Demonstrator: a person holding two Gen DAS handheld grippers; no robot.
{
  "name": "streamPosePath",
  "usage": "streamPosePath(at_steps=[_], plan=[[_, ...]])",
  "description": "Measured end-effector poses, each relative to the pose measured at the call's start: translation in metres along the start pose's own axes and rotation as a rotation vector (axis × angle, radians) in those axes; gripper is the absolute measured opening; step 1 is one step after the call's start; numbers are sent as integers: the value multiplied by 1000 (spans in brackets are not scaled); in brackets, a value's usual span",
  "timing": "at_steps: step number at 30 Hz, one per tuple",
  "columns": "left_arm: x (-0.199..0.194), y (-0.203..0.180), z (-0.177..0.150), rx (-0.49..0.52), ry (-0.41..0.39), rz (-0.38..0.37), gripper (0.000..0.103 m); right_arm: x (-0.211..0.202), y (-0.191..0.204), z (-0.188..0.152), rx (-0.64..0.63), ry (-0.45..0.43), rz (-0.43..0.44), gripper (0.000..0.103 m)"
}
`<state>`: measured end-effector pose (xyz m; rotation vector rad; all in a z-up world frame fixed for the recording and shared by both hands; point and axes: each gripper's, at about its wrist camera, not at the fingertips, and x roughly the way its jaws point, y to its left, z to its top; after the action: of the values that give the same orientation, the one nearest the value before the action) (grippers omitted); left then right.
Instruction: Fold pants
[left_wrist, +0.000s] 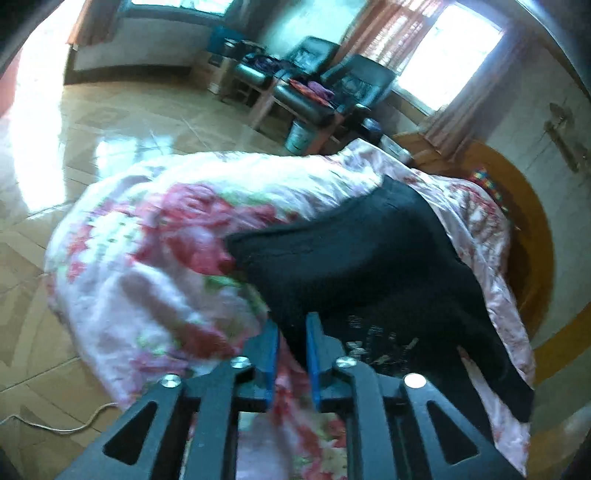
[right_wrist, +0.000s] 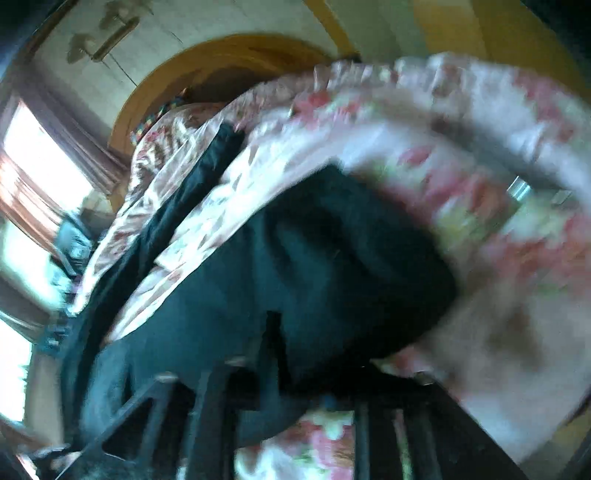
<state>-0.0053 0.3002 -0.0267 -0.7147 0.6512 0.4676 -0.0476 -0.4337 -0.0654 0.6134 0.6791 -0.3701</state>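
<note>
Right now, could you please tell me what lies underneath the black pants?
The black fabric pants lie spread on a pink-and-white floral quilt, which shows all around them. Whatever sits directly beneath the pants, or under the quilt itself, is covered and cannot be seen.

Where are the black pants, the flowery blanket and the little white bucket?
black pants (left_wrist: 354, 251): left wrist view, middle of the dark cloth.
flowery blanket (left_wrist: 147, 258): left wrist view, pink flower patch left of the pants.
white bucket (left_wrist: 299, 138): left wrist view, its side, under the chairs.
</note>
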Motion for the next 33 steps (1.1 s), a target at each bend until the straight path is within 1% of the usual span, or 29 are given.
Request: streamPosePath(at_steps=[1, 2, 3, 4, 5, 6, 7, 9, 12, 14, 17, 19, 22, 23, 26, 27, 29, 30, 31, 33], plan=[[-10, 3, 1, -21, -48, 56, 24, -11, -3, 4, 7, -56, -60, 50], [-19, 8, 0, -43, -92, 104, 24, -27, -9, 8, 35, -137, -125, 53], [-31, 10, 0, -73, -146, 165, 24, -37, -13, 10, 54, -189, -150, 58], [-42, 11, 0, -104, -197, 209, 25, -46, -15, 13, 65, -231, -164, 58], [-52, 8, 0, -129, -249, 213, 25, -54, -16, 15, 65, -264, -172, 58], [-58, 4, -2, -132, -282, 187, 32, -59, -12, 18, 47, -287, -176, 58], [-60, -8, -3, -104, -293, 134, 40, -61, -7, 20, 22, -296, -167, 59], [-52, -31, -7, -23, -244, 61, 42, -56, 8, 23, -31, -278, -112, 61], [-25, -83, -23, 148, -116, -25, 42, -36, 33, 27, -98, -205, -20, 62], [-3, -120, -42, 273, -24, -76, 42, -12, 54, 33, -145, -126, 52, 62], [20, -172, -75, 452, 36, -144, 42, 24, 85, 42, -229, -28, 128, 62], [32, -199, -94, 540, 55, -165, 42, 48, 96, 50, -243, 14, 162, 62], [54, -227, -112, 612, 74, -200, 42, 87, 113, 71, -261, 80, 178, 62], [64, -234, -118, 632, 82, -200, 42, 104, 119, 81, -264, 98, 175, 62], [94, -247, -139, 676, 107, -160, 43, 148, 131, 109, -244, 138, 145, 63], [99, -248, -145, 687, 85, -160, 44, 164, 137, 119, -245, 151, 136, 63], [94, -240, -160, 719, 4, -186, 47, 192, 146, 136, -241, 172, 113, 63], [95, -239, -161, 725, -11, -203, 52, 201, 147, 146, -223, 171, 103, 63], [95, -236, -163, 723, -17, -225, 57, 211, 148, 154, -197, 167, 100, 63], [95, -232, -162, 709, 0, -258, 60, 230, 145, 173, -111, 147, 104, 63]])
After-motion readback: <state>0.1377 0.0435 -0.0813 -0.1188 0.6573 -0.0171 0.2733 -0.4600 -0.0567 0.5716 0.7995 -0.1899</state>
